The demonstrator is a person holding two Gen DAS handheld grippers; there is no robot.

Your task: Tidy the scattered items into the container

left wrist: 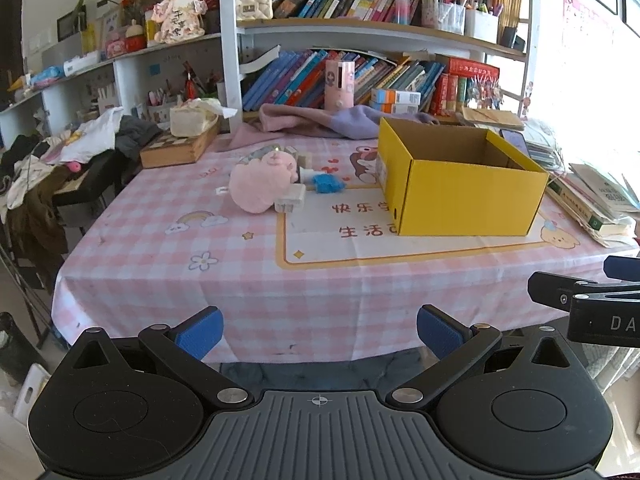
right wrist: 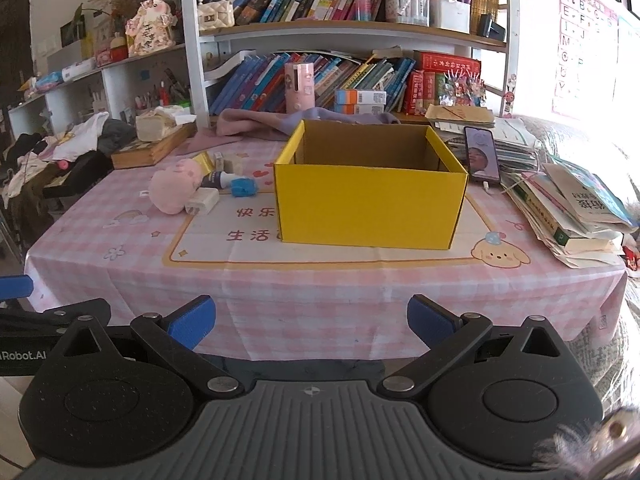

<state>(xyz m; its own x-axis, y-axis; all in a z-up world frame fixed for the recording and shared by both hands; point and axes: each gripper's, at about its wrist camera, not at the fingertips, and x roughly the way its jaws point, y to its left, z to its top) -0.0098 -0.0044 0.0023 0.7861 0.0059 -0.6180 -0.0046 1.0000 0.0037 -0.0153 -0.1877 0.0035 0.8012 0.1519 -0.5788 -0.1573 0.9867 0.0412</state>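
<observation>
An open yellow cardboard box (left wrist: pixel 460 196) (right wrist: pixel 370 204) stands on the pink checked tablecloth (left wrist: pixel 224 264) (right wrist: pixel 320 296); its inside looks bare. Left of it lies a small heap: a pink plush toy (left wrist: pixel 260 184) (right wrist: pixel 174 186), a white block (left wrist: pixel 291 199) (right wrist: pixel 203 201), a blue fuzzy item (left wrist: pixel 328 184) (right wrist: pixel 243 187), and a small tube and wooden blocks behind. My left gripper (left wrist: pixel 319 334) hangs open before the table's near edge, nothing between its blue pads. My right gripper (right wrist: pixel 311 322) is open too, facing the box, well short of it.
Stacked books and papers (right wrist: pixel 576 216) and a phone (right wrist: pixel 482 154) crowd the table's right side. A wooden case with a tissue pack (left wrist: pixel 180 144) and purple-pink cloth (left wrist: pixel 320 122) lie at the back. Bookshelves rise behind. Clothes (left wrist: pixel 60 160) pile up at the left.
</observation>
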